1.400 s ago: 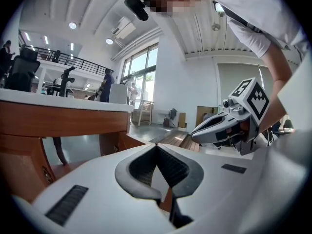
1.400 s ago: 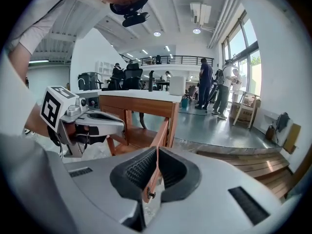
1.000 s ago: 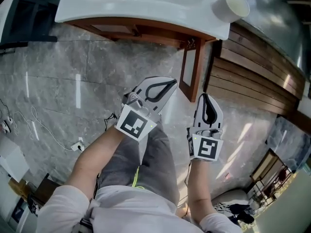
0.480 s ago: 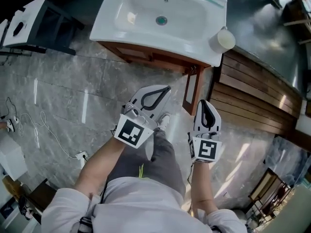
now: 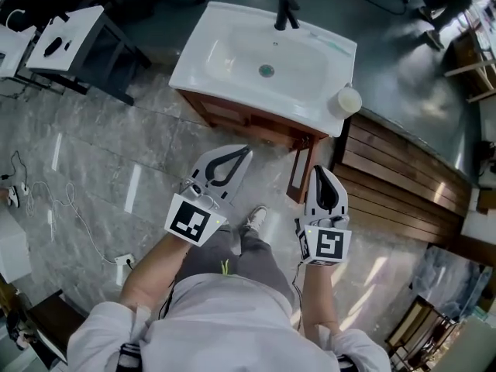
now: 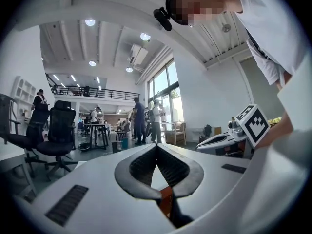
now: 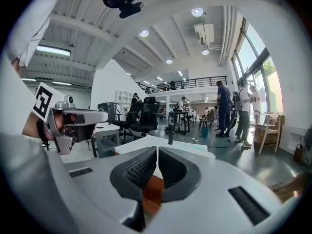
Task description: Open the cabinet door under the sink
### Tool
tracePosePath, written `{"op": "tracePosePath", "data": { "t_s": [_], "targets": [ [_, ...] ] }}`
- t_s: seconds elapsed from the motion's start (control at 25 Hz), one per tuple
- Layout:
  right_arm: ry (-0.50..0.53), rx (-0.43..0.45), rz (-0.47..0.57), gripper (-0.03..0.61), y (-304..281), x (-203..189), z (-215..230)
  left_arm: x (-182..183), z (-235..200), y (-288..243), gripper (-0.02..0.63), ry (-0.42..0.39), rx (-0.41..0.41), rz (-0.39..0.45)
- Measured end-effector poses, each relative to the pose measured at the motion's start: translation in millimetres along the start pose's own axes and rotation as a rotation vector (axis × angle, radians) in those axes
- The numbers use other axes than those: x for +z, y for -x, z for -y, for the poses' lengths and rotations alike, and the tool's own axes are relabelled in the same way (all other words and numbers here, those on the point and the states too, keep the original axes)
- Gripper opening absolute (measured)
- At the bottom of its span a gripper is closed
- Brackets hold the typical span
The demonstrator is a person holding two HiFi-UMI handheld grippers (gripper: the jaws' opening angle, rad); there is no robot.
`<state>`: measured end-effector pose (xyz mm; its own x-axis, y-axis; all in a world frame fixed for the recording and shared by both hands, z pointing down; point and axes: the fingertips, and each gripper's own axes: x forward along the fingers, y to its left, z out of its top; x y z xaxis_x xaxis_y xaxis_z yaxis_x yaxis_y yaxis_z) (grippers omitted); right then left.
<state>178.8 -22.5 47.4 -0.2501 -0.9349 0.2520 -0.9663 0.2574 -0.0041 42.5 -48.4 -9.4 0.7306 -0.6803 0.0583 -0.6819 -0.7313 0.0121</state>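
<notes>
A white sink (image 5: 232,60) sits on a wooden cabinet (image 5: 232,118) at the top middle of the head view. At the cabinet's right end its door (image 5: 301,169) stands swung out towards me. My left gripper (image 5: 246,152) is shut and empty, pointing at the cabinet front from a little below it. The right gripper (image 5: 322,170) is also shut and empty, just right of the open door's outer edge and apart from it. The left gripper view has the shut left gripper (image 6: 156,146) facing the room. The right gripper view shows the shut right gripper (image 7: 157,149) below the sink top (image 7: 165,147).
A black faucet (image 5: 287,10) stands at the sink's back and a white cup (image 5: 348,99) on its right corner. Wooden slats (image 5: 403,184) run along the right. A white desk (image 5: 66,33) is at the upper left. Cables and a socket (image 5: 124,258) lie on the grey floor.
The head view has drawn back, so the whole sink now shows. Both grippers have pulled a little away from the cabinet and the open door. Both stay shut.
</notes>
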Motion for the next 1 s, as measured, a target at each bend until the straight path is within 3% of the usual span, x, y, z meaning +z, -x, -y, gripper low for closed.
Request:
{"op": "tracePosePath", "data": {
  "t_s": [0.48, 0.68, 0.8, 1.0],
  "targets": [
    [0.015, 0.070, 0.096, 0.040, 27.6, 84.4, -15.2, 99.7, -30.4, 66.8, 0.006, -0.020, 0.158, 0.112],
    [0.005, 0.094, 0.132, 0.040, 43.6, 113.4, -19.9, 135.8, -33.9, 83.5, 0.006, -0.046, 0.185, 0.172],
    [0.029, 0.111, 0.149, 0.040, 54.5, 125.5, -30.2, 148.1, -34.1, 97.6, 0.006, -0.071, 0.202, 0.189],
    [0.061, 0.117, 0.154, 0.040, 59.0, 137.3, -42.1, 151.5, -39.7, 105.5, 0.006, -0.047, 0.214, 0.197]
  ]
}}
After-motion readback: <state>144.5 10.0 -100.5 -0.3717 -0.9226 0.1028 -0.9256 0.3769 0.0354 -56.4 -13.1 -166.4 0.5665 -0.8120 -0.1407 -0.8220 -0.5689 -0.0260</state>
